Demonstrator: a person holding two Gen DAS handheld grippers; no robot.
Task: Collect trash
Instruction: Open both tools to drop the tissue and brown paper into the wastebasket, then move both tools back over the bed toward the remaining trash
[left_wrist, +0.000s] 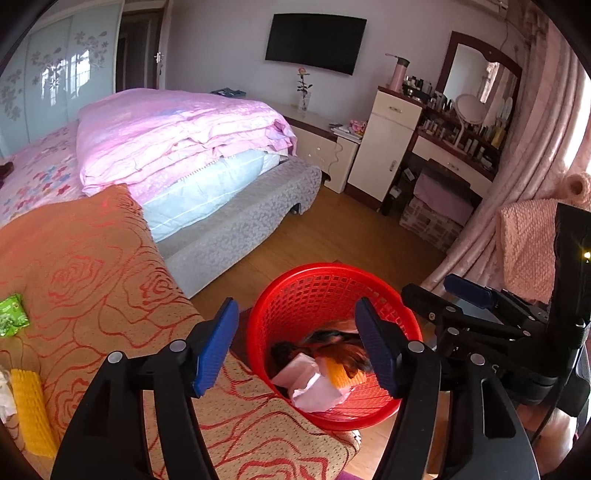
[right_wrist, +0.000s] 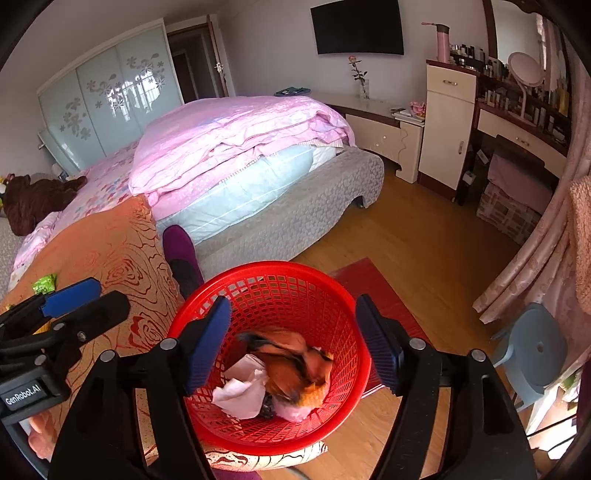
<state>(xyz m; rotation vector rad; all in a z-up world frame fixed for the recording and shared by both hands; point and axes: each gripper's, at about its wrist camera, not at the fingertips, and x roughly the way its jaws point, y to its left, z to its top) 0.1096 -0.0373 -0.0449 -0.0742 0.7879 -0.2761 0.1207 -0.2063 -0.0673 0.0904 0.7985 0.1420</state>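
Left wrist view: the left tongs (left_wrist: 297, 347) stand wide, two ribbed blue pads on black arms, with nothing pinched between them. Below them sits one round red basket (left_wrist: 369, 280) of plastic lattice, on the wood floor beside a surface under an orange cloth (left_wrist: 96, 266) woven with red rose outlines. Inside the basket lie crumpled pale pink paper (left_wrist: 314, 387), a blurred brown and black wrapper (left_wrist: 343, 350) and a bit of yellow foam netting (left_wrist: 340, 376). On the cloth rest two more pieces: a shiny green packet (left_wrist: 11, 314) and a ribbed yellow foam sleeve (left_wrist: 31, 413). The right tongs (left_wrist: 461, 295) show at the right edge, one blue pad visible; from here I cannot tell how wide they stand.

Right wrist view: the right tongs (right_wrist: 293, 343) also stand wide and empty over the same red basket (right_wrist: 288, 273). The brown wrapper (right_wrist: 291, 365) is motion-blurred above the pink paper (right_wrist: 240, 391). The left tongs (right_wrist: 70, 295) reach in from the left above the orange cloth (right_wrist: 118, 254), near the green packet (right_wrist: 44, 283). One purple slipper (right_wrist: 181, 251) stands between the cloth and the basket.
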